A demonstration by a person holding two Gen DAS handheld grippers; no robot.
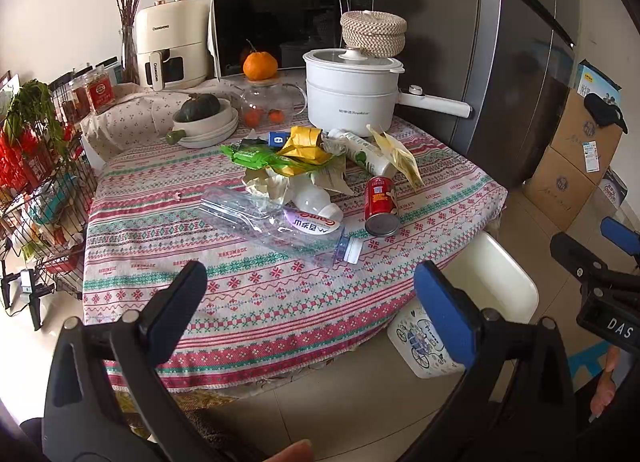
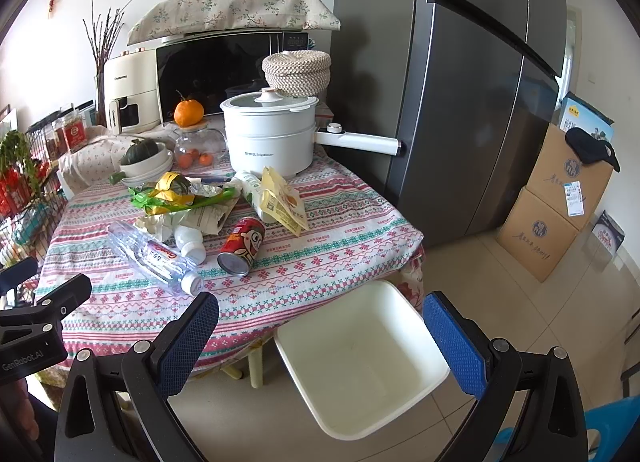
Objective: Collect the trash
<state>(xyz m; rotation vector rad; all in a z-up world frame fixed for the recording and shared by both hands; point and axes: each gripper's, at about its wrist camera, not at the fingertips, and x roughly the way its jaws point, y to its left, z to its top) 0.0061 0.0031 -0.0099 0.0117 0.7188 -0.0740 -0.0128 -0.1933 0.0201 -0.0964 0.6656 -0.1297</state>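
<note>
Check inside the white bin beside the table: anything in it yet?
Nothing shows in the white bin: the right wrist view looks down onto a bare floor and walls. The right gripper's finger covers its right corner. The trash is on the table.

A white electric pot (image 2: 269, 142) stands at the back of the patterned tablecloth (image 2: 340, 230), a woven basket (image 2: 297, 72) behind its lid. Beside it a glass teapot (image 1: 269, 102) carries an orange (image 1: 260, 65). A dark squash (image 1: 199, 107) sits in stacked bowls (image 1: 212, 128). Behind are a microwave (image 1: 280, 30), an air fryer (image 1: 170, 42) and a grey fridge (image 2: 472, 94), with cardboard boxes (image 2: 556, 202) near it.
</note>
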